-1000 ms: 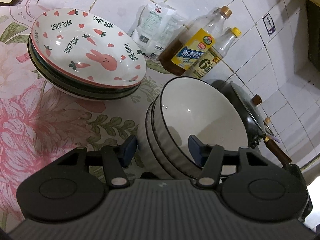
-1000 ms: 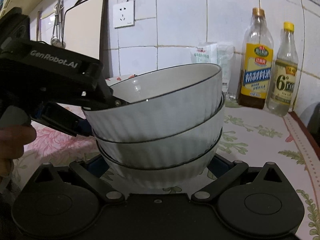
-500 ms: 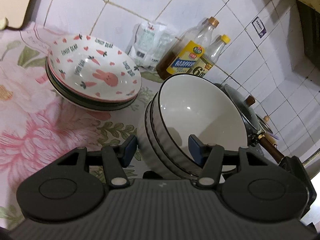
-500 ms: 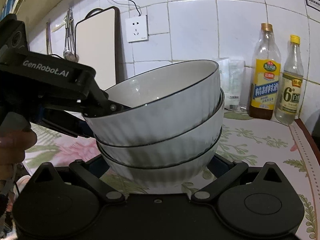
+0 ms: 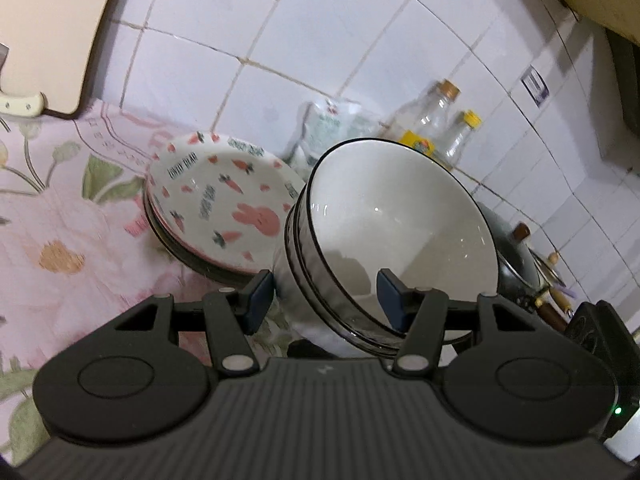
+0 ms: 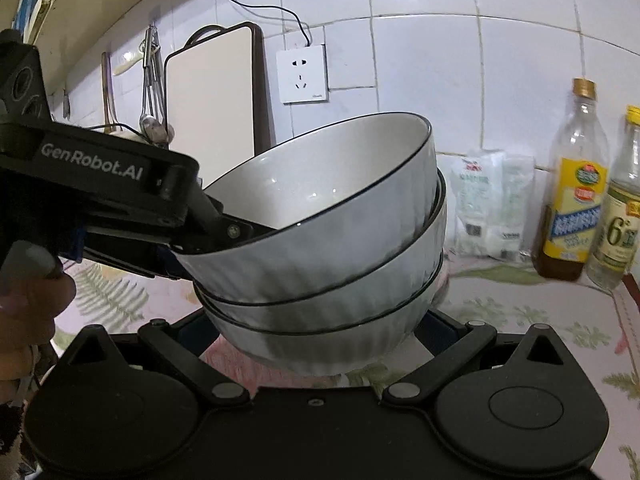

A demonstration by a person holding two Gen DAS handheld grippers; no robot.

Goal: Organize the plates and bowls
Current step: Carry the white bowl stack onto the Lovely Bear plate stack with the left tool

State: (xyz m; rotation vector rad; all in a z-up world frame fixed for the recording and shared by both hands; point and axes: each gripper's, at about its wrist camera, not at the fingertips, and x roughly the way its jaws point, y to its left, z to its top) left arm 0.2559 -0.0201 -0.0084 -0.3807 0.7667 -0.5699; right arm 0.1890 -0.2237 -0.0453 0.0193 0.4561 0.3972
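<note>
A stack of three white ribbed bowls with dark rims [image 5: 400,232] [image 6: 332,240] is held tilted above the flowered cloth. My left gripper [image 5: 326,300] is shut on the near wall of the stack, one finger inside the top bowl, one outside. In the right wrist view it [image 6: 192,236] clamps the stack's left rim. My right gripper [image 6: 320,332] is shut on the bottom bowl from both sides. A stack of plates topped by a bunny-and-carrot plate [image 5: 224,208] sits on the cloth, left of the bowls.
Two bottles [image 6: 572,200] and a white packet [image 6: 488,208] stand against the tiled wall. A dark pan with lid [image 5: 516,264] lies right of the bowls. A cutting board [image 6: 212,112] and hanging utensils [image 6: 152,92] are at the wall.
Both grippers have lifted the bowl stack higher off the cloth and tilted it more. The plates and bottles now look lower and farther away.
</note>
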